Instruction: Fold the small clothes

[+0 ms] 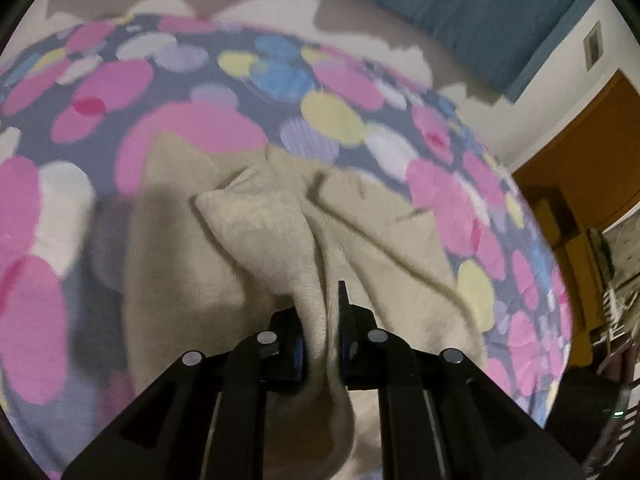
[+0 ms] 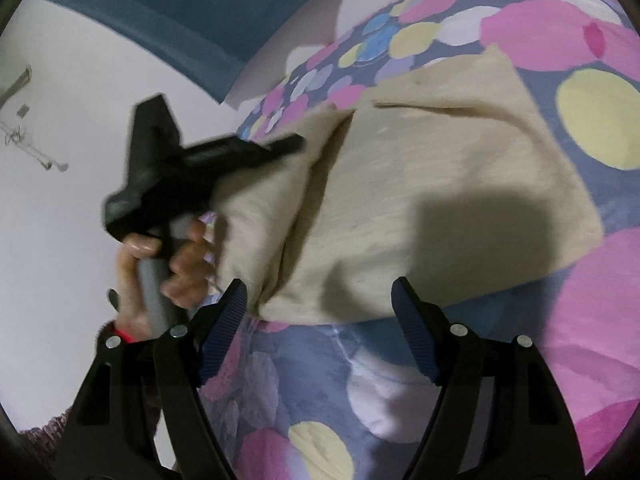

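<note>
left jaws: closed tight on a bunched fold of the beige garment (image 1: pixel 280 240); cloth squeezed between both fingers
left gripper (image 1: pixel 322 320): lifting that pinched edge up off the bed; cloth drapes down from the grip on both sides
right jaws: spread wide, nothing between them
right gripper (image 2: pixel 320 312): hovers just short of the garment's near edge; blue ribbed pads (image 2: pixel 416 340) not touching cloth
garment: beige knit, lying on the bedspread (image 1: pixel 192 92); far part flat, the left-gripper side raised and rumpled; type of clothing unclear
left hand (image 2: pixel 168 256): seen in right wrist view, wrapped around the grey handle of the left gripper
bedspread: grey-blue with pink, yellow, white, blue dots
background: white wall (image 2: pixel 72 92), blue headboard (image 1: pixel 460 4), brown door (image 1: pixel 588 152); frames blurred
</note>
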`<state>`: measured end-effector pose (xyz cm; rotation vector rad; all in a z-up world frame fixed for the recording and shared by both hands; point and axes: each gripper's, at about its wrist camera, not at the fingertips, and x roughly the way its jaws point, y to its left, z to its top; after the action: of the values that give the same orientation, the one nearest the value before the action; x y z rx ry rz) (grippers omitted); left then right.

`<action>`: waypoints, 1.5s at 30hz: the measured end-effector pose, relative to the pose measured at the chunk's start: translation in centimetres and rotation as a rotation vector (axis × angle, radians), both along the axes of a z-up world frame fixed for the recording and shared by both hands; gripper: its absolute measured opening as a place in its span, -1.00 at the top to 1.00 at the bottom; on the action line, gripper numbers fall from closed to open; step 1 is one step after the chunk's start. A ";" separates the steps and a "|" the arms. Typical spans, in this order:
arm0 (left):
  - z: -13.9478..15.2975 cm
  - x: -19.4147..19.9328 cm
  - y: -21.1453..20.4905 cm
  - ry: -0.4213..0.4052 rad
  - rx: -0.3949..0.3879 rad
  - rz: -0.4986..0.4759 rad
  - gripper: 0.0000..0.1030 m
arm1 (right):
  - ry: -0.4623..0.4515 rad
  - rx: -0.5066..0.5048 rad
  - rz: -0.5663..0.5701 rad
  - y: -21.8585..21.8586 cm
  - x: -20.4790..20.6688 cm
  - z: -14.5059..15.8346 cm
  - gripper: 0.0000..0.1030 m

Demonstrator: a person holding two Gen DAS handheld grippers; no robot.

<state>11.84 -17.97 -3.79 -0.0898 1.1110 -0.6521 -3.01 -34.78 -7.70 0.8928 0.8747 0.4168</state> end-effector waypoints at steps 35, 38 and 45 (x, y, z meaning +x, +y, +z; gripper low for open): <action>0.1 -6.6 9.0 -0.133 -0.062 0.024 -0.16 | 0.107 0.289 -0.222 -8.0 19.6 -5.1 -0.45; -0.3 -7.6 10.3 -0.143 -0.049 0.035 -0.17 | 0.134 0.218 -0.303 -10.2 19.7 -5.2 -0.45; -1.3 -9.9 12.5 -0.170 -0.014 0.032 -0.29 | 0.113 0.252 -0.225 -10.4 17.4 -3.4 -0.45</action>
<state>1.96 -5.44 -5.11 -0.0628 0.9395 -0.6268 14.42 -45.18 -11.05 1.2436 0.8250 0.2862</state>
